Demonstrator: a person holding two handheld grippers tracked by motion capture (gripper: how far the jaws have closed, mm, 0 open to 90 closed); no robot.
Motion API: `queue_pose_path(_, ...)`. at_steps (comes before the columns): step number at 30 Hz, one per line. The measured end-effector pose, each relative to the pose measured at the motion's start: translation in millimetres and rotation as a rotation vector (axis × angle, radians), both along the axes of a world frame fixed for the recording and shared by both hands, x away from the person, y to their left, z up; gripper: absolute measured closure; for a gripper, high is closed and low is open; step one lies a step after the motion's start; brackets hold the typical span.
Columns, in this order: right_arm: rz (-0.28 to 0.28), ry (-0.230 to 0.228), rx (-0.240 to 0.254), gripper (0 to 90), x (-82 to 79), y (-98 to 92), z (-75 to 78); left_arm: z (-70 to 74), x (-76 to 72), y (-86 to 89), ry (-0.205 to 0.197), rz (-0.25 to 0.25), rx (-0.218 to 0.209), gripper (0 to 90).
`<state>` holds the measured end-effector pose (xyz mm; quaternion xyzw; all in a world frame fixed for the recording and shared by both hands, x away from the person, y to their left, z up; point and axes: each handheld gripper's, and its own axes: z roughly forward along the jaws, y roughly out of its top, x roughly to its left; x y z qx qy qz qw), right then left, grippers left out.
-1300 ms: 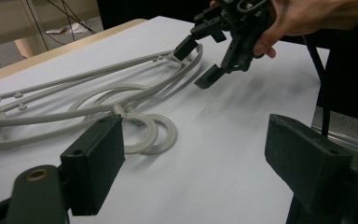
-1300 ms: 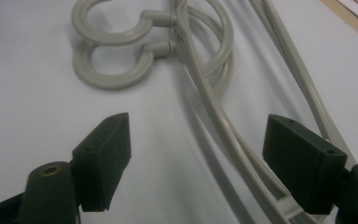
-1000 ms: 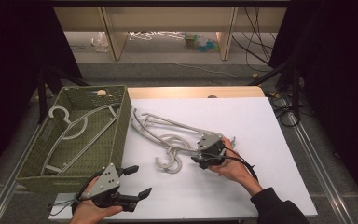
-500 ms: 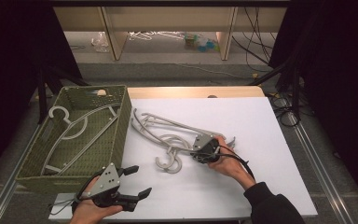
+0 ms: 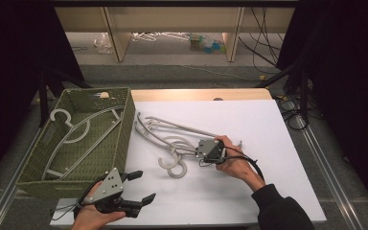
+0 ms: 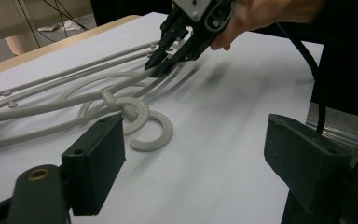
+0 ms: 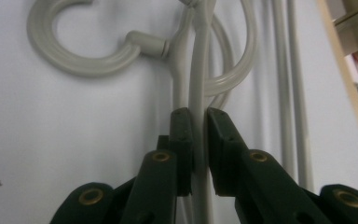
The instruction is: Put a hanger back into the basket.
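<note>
Right gripper view: smooth rounded plastic hanger [image 7: 199, 93] clamped.

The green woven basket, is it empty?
No, the green woven basket has a pale grey plastic hanger lying inside it, seen in the high view.

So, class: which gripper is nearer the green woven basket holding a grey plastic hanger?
Left. The left gripper sits just off the green woven basket's front corner, jaws open. The right gripper is farther out on the white table, jaws shut on a grey plastic hanger.
</note>
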<state>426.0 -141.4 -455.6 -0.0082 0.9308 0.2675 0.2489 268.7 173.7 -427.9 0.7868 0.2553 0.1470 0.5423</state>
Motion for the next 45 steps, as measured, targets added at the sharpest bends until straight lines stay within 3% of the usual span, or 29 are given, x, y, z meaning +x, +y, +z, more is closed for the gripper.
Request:
queue_pose_path(3,0.006,-0.019,0.004,81.9,-2.8,-4.8,8.3,-0.4,-0.3,0.2,0.008,0.007,-0.002,20.7)
queue_pose_path(10,-0.004,-0.013,0.029,82.0,-6.5,-12.5,18.1,-0.4,1.4,2.3,-0.005,0.006,0.017,21.3)
queue_pose_path(13,0.022,-0.035,0.022,82.1,-9.7,-13.2,24.5,-0.4,2.7,3.6,-0.015,0.009,0.022,21.5)
queue_pose_path(14,0.032,-0.029,0.037,82.0,-15.5,-13.0,27.9,-1.0,1.6,3.4,0.003,0.025,0.014,21.6)
queue_pose_path(19,0.069,-0.035,0.031,82.1,-24.7,-15.5,33.1,-1.2,2.4,5.0,-0.002,0.023,0.013,21.8)
queue_pose_path(21,0.074,-0.019,0.057,82.1,-30.9,-16.2,36.2,-0.9,2.7,6.0,-0.005,0.023,0.020,21.8)
queue_pose_path(24,0.092,-0.031,0.063,82.2,-39.0,-18.7,41.3,-1.0,3.8,7.2,-0.017,0.020,0.026,21.9)
queue_pose_path(30,0.092,-0.018,0.090,82.2,-53.2,-28.6,41.7,-2.1,3.6,6.8,-0.008,0.042,0.032,22.2)
queue_pose_path(34,0.101,-0.014,0.118,82.2,-59.1,-33.9,40.8,-1.8,7.0,5.6,-0.035,0.047,0.063,22.6)
queue_pose_path(37,0.092,-0.010,0.128,82.2,-55.5,-32.8,35.6,-3.2,10.5,3.8,-0.038,0.034,0.066,22.8)
queue_pose_path(38,0.083,-0.007,0.142,82.2,-54.4,-30.7,33.8,-3.7,9.0,2.7,-0.016,0.050,0.064,22.8)
queue_pose_path(45,0.108,-0.009,0.190,82.1,-51.8,-31.6,36.4,-3.6,10.4,4.9,-0.034,0.045,0.076,23.0)
